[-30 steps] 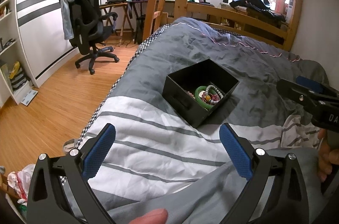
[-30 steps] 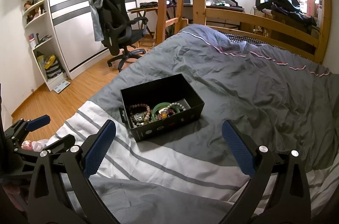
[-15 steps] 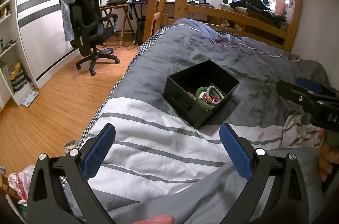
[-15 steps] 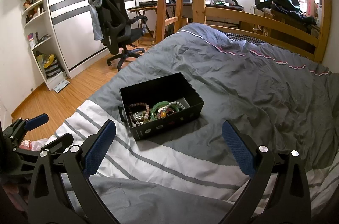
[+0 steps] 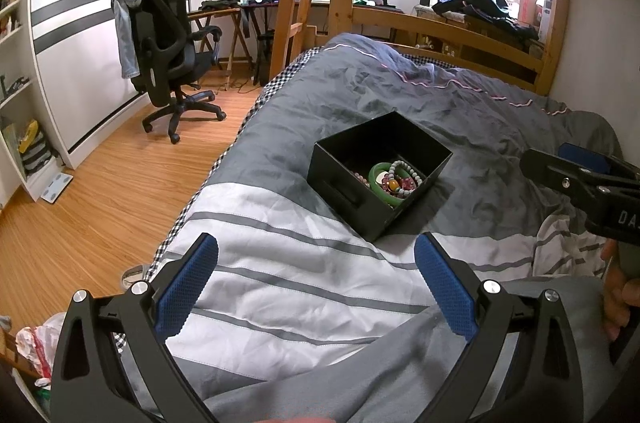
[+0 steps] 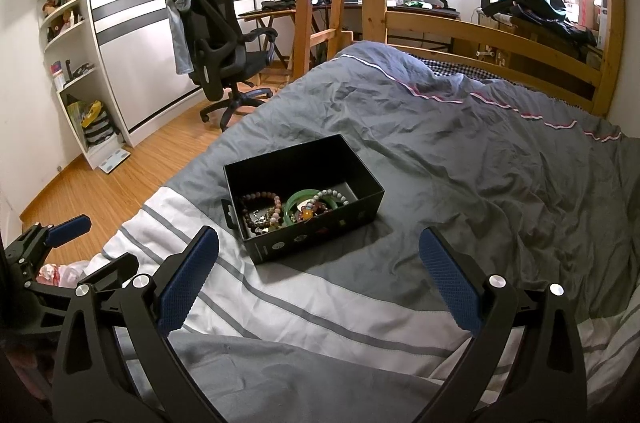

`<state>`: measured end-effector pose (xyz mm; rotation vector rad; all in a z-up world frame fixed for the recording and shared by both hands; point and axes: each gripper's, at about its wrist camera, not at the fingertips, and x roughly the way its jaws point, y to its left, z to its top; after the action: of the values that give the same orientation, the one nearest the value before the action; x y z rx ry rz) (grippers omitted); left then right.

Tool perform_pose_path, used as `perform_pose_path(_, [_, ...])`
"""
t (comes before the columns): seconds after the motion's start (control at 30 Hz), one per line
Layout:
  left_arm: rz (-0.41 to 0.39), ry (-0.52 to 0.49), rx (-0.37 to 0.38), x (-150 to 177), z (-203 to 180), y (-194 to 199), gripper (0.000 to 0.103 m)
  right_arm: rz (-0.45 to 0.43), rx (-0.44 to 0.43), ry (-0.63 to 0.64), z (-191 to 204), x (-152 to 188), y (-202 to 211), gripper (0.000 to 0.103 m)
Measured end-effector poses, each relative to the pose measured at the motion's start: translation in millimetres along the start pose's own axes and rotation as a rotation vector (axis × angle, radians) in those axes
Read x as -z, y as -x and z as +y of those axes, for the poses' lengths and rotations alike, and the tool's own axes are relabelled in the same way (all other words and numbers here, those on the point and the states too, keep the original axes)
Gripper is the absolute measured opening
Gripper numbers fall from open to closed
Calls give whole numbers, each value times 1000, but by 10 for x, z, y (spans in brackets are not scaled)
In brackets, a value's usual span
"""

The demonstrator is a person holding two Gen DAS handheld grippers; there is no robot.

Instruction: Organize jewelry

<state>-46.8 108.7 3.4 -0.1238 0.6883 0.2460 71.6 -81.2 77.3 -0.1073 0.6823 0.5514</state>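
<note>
Only "DA" legible, on right gripper (image 5: 584, 179) body.

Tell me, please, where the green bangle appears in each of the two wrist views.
Left wrist: green bangle lies right of centre, in the black box, near its right corner.
Right wrist: green bangle lies just left of centre, mid-box.
Shared landmark: the black office chair on the wooden floor.
</note>
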Motion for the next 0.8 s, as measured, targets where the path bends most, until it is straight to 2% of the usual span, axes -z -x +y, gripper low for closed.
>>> perform_pose_path(0.8, [7,-19,1,32,-43,-36,97,4,-2,-4,-6,-20,10,99])
